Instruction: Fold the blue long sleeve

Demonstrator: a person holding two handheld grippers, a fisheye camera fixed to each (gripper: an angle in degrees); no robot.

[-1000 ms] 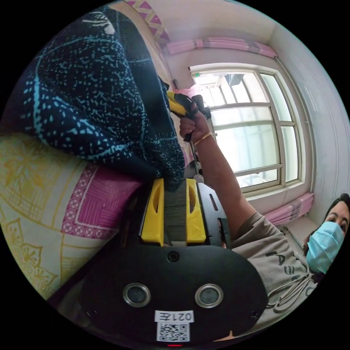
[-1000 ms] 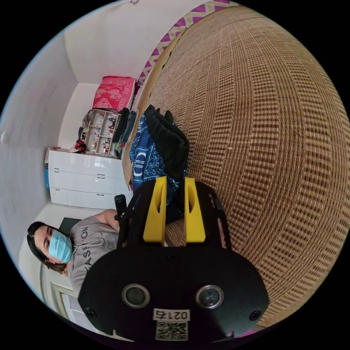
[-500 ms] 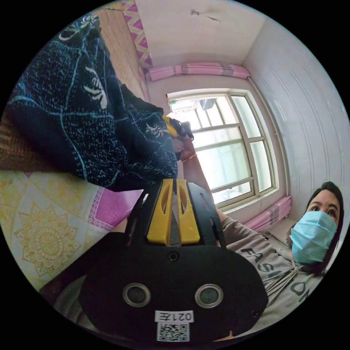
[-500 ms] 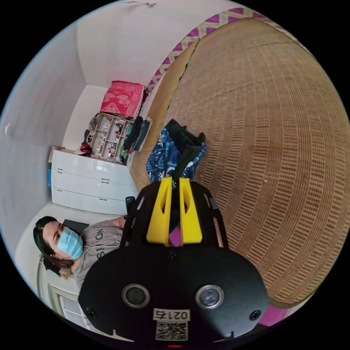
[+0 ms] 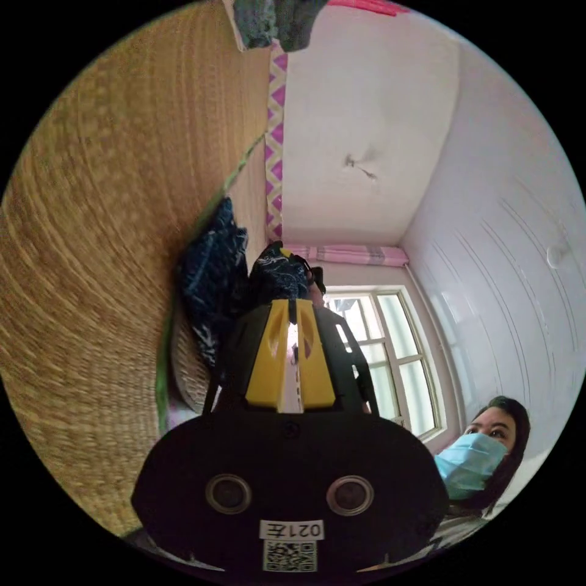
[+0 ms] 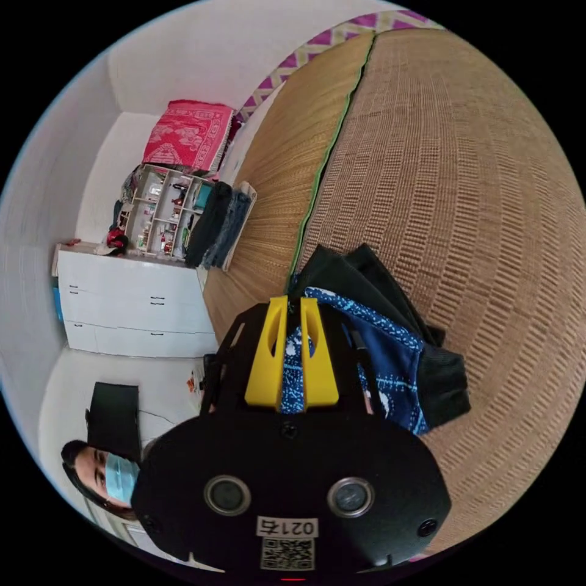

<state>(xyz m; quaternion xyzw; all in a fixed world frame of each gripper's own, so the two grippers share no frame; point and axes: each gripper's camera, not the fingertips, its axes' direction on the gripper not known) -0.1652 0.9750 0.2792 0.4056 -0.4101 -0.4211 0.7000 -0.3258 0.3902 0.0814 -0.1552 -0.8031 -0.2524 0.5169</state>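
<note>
The blue long sleeve (image 6: 390, 360), dark blue with pale dots and black cuffs, lies bunched in a folded heap on the woven straw mat (image 6: 464, 183). My right gripper (image 6: 294, 300) is shut, its yellow jaws pinching the near edge of the cloth, and blue fabric shows through the slit between them. In the left gripper view the same garment (image 5: 210, 287) rests on the mat (image 5: 104, 244). A raised part of the garment meets the tips of my left gripper (image 5: 292, 301), which is shut on that edge. The other gripper and a hand are partly hidden behind that fold.
A green seam (image 6: 329, 159) splits the mat. Folded clothes (image 6: 217, 226) are stacked at its far edge, near a small shelf (image 6: 162, 213) and white drawers (image 6: 122, 305). A masked person (image 5: 476, 458) stands beside the window (image 5: 390, 348).
Both grippers have carried the garment from the patterned bedsheet up over the mat and lowered it there. The cloth hung in a bundle before and now lies in a heap.
</note>
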